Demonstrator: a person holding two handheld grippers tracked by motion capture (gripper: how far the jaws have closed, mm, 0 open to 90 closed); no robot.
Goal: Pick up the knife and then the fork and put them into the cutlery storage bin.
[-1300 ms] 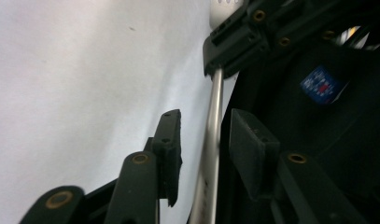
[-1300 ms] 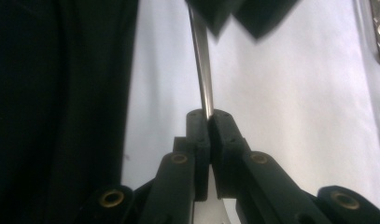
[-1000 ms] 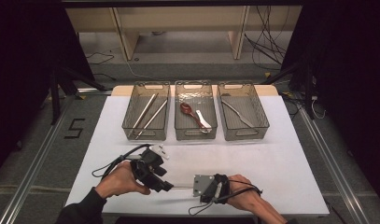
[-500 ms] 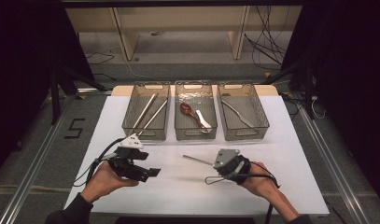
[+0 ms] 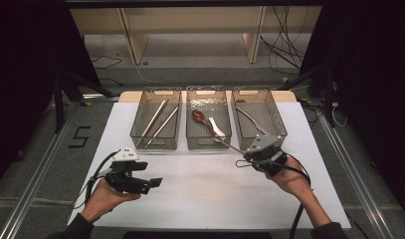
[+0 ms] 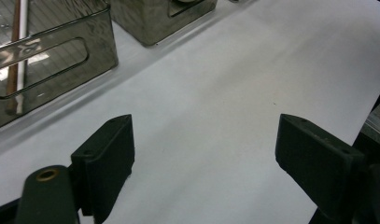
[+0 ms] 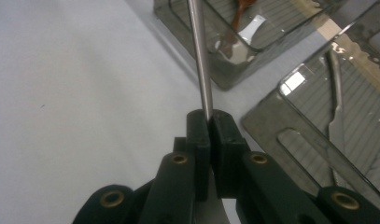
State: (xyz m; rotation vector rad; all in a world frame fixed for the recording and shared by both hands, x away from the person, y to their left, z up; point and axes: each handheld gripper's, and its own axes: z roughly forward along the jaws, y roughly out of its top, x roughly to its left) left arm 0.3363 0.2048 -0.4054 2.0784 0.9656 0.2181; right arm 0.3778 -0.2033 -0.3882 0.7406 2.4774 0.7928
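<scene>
**A:** Start big. What is the work surface?

**B:** A white table (image 5: 190,199) with three clear, grey-tinted bins in a row along its far side. The left bin (image 5: 138,119) holds two long sticks, one pale and one brownish. The middle bin (image 5: 206,142) holds a dark red spoon (image 5: 198,116) and a small pale utensil. The right bin (image 5: 277,117) holds a slim metal piece (image 5: 250,118).

**A:** And the tools?

**B:** The right gripper (image 5: 250,153) sits just in front of the right bin's near left corner, in the person's right hand (image 5: 289,177). Its jaws are pressed together on a thin metal rod (image 5: 229,145).

**A:** Where does the rod lie relative to that gripper?

**B:** It is pinched at one end between the pads. From there it runs away from the jaws toward the middle bin; in the high view its far end lies over that bin's near right corner. In the right gripper view it rises straight up from the jaw tips (image 7: 204,70).

**A:** How does it look?

**B:** Straight, slender, grey and shiny. I cannot tell what its far end is.

**A:** The other tool?

**B:** The left gripper (image 5: 152,183) is over the table's near left part, well apart from the rod. Its jaws have just been opening and stand wide, with only bare table between them (image 6: 204,154).
</scene>
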